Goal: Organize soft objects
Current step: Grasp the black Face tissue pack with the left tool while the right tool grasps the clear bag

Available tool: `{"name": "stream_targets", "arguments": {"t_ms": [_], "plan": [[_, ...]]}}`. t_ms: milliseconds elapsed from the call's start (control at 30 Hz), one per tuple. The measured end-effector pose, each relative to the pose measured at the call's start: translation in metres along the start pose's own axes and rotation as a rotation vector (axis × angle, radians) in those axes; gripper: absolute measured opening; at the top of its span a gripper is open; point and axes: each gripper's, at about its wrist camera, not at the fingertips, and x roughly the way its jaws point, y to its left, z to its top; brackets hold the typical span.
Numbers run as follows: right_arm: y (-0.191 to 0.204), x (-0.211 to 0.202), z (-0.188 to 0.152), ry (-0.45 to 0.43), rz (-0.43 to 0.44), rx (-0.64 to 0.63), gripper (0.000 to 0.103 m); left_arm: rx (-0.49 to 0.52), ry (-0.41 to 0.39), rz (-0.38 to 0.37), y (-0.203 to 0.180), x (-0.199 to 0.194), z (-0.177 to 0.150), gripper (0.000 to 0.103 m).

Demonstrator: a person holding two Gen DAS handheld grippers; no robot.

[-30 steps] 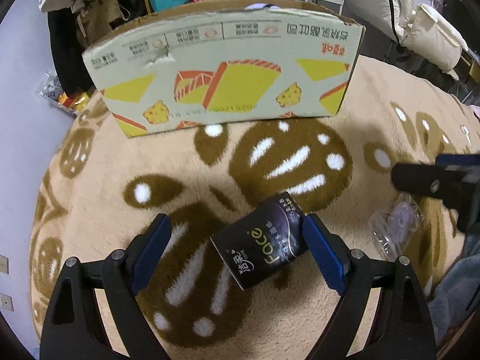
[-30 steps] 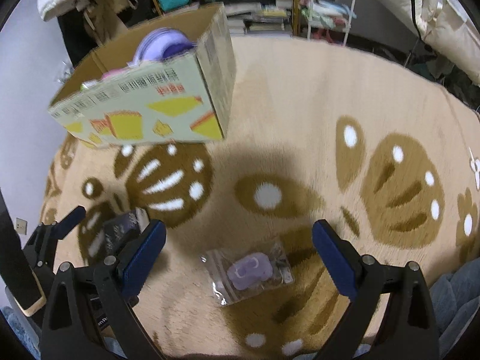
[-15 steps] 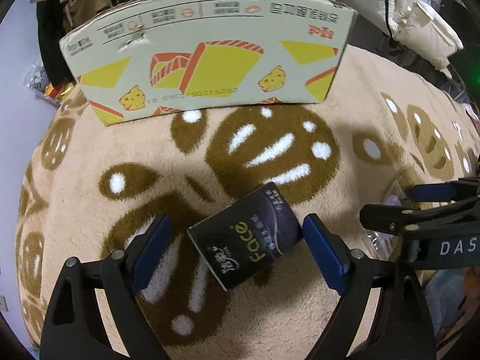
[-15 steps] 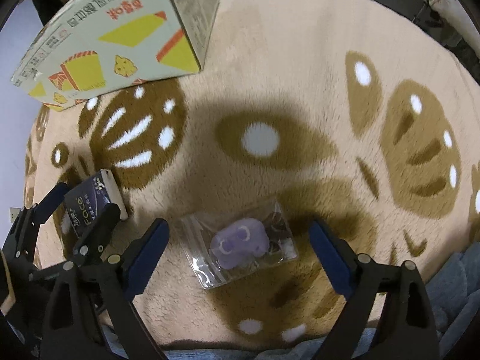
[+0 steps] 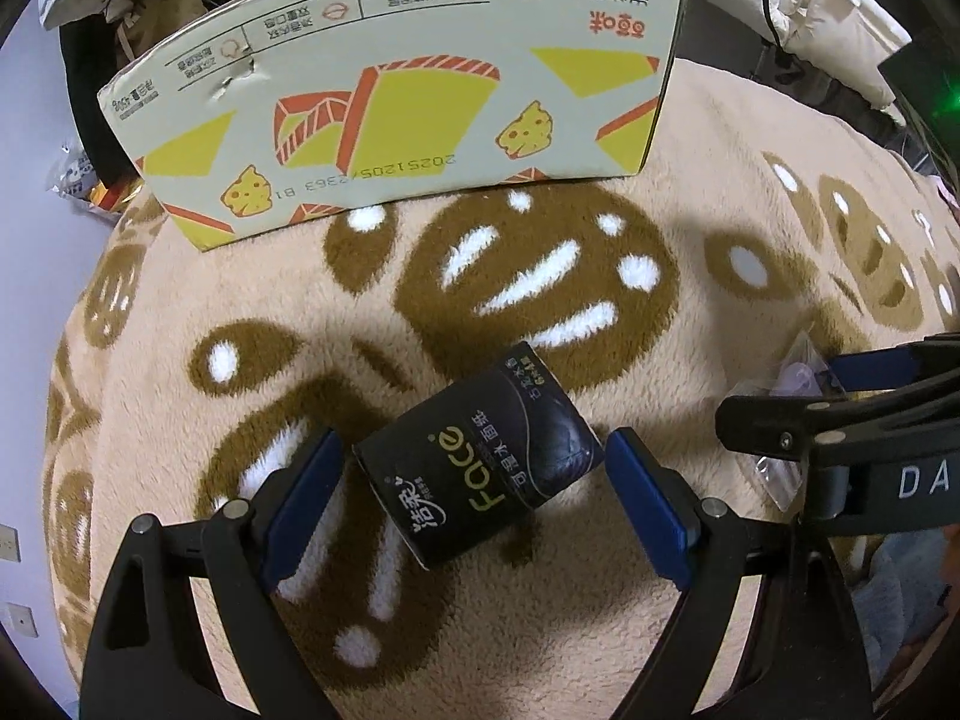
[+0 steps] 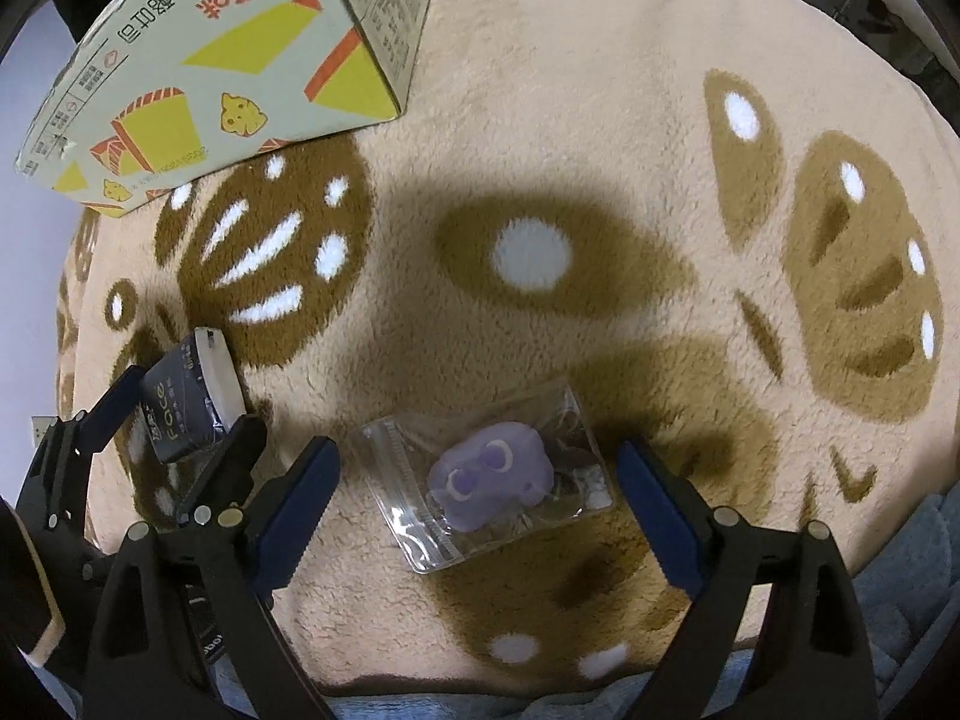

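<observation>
Left gripper [image 5: 474, 480] spread wide, blue pads [image 5: 303, 495] standing either side of a black tissue pack [image 5: 480, 456] marked "Face", neither pad touching it. Pack lying askew on the plush rug [image 5: 336, 312], its long side slanting up to the right, one end white as seen from the right wrist view [image 6: 219, 372]. Beyond it, brown blotches with white dashes, then a cardboard box [image 5: 396, 96] printed with yellow wedges and cheese, upside-down lettering along the top edge, standing on the far part of the rug. Past the box, a cluttered room edge: pale bedding, possibly a quilt, too distorted to tell.

Right gripper [image 6: 477, 492] likewise spread wide, fingers flanking a clear zip bag [image 6: 486, 474] without contact. Inside the bag, a small purple soft toy [image 6: 492, 474] with darker round marks, plus some dark bits alongside, unclear at this size. Bag flat on the rug, well apart from the box [image 6: 228, 60] at upper left. Left gripper visible at the lower left of this view, beside the right one, with the tissue pack [image 6: 180, 408] between its fingers. From the left wrist view, right gripper's black frame [image 5: 840, 420] crossing the right edge, the zip bag [image 5: 780, 396] partly hidden behind it.
</observation>
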Motion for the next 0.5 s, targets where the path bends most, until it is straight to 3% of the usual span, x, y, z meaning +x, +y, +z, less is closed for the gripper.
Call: {"name": "stream_targets", "arguments": {"t_ms": [167, 500], "plan": [[0.0090, 0.0082, -0.0015, 0.009, 0.002, -0.003, 0.092, 0.000, -0.004, -0.008, -0.0024, -0.0019, 0.0008, 0.088], [0.0098, 0.0118, -0.0039, 0.015, 0.000, 0.002, 0.092, 0.006, -0.003, 0.050, -0.0061, 0.0030, 0.0064, 0.087]]}}
